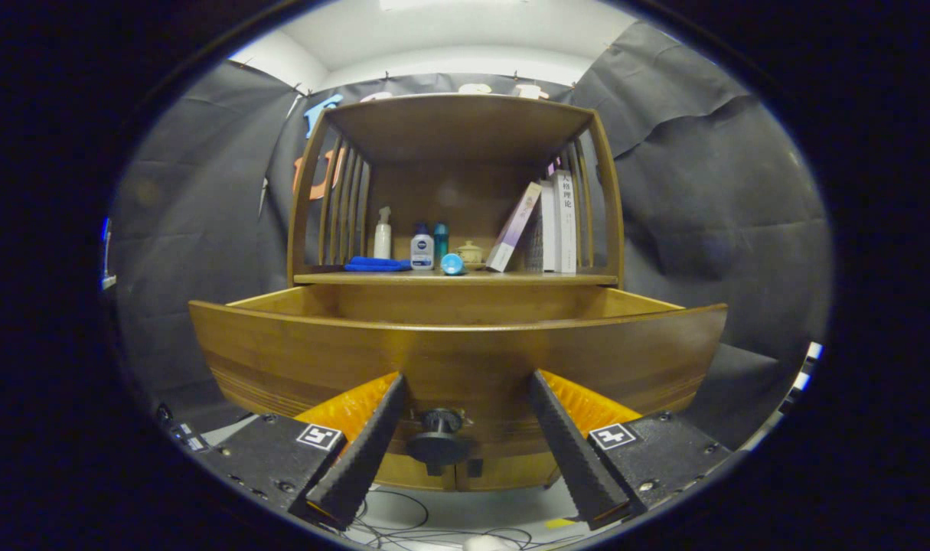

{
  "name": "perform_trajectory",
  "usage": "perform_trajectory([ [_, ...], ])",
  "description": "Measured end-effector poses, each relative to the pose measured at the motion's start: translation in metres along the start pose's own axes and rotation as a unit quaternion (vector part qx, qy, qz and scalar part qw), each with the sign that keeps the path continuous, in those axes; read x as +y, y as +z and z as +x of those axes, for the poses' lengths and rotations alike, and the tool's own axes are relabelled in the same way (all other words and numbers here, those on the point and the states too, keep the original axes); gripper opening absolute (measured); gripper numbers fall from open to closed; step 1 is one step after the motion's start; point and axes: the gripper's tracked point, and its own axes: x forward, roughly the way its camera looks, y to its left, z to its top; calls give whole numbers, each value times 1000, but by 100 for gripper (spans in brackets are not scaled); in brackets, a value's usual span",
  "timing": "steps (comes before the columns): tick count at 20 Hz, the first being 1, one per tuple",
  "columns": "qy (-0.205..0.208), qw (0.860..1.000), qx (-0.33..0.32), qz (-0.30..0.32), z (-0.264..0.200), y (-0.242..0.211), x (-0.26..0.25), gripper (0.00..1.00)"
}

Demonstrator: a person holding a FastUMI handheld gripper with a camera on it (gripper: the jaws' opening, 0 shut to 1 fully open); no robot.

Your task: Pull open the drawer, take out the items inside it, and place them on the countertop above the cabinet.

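Observation:
A wooden cabinet stands ahead with its drawer pulled out toward me; the drawer's front panel hides whatever lies inside. A dark round knob on the drawer front sits between my fingers, clear of both. My gripper is open, its fingers spread either side of the knob and close to the drawer front. Above the drawer runs the countertop. On it lie a folded blue cloth, a blue-capped white bottle, a teal bottle and a light blue round item.
The countertop also holds a white spray bottle, a small cream lidded jar and several books leaning at the right. A wooden top shelf roofs the space. Cables lie on the floor below.

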Motion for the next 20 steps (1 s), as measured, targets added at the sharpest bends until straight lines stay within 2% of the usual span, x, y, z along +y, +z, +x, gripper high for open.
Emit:
perform_trajectory([
  [8, 19, 999, -4, 27, 30, 16, 7, 100],
  [20, -4, 1000, -2, 18, 106, 31, 20, 100],
])
